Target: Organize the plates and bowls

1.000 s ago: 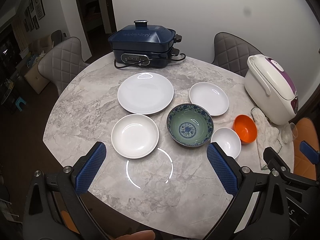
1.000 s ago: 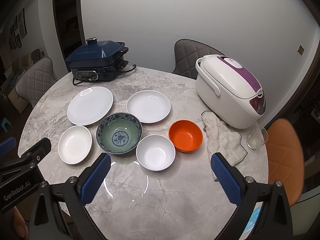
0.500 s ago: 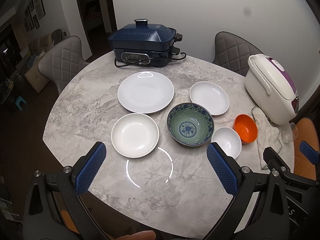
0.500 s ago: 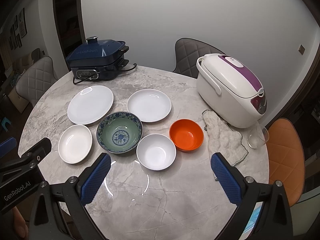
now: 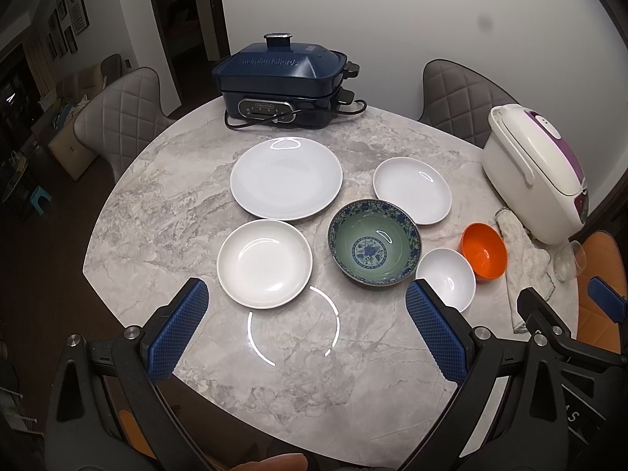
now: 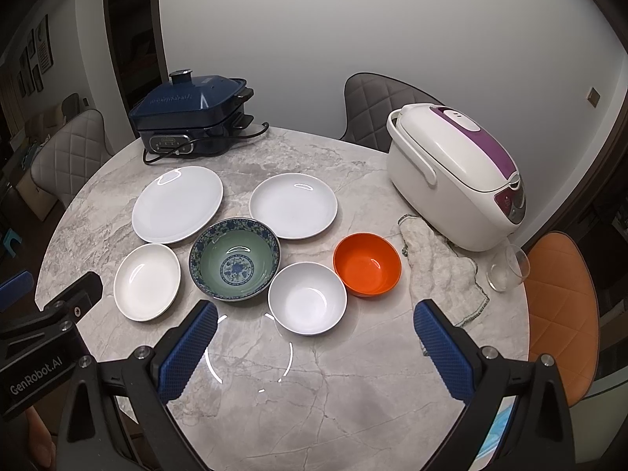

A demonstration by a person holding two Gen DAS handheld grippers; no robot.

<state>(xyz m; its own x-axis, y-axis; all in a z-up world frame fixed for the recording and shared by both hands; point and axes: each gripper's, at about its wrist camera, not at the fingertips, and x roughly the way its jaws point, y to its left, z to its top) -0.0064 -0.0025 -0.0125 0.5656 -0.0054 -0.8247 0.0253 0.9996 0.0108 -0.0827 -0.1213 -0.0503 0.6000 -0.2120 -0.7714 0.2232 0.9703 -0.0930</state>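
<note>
In my right wrist view, white lettering reading "GenRobot.AI" stands on the black body of my left gripper (image 6: 51, 337). The dark blue electric cooker (image 5: 280, 84) carries raised lettering across its lid and a small badge on its control panel, but I cannot read either.

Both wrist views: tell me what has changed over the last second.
Nothing visibly changed. Both grippers, left and right, hang open above the table; the plates and bowls lie untouched.
</note>
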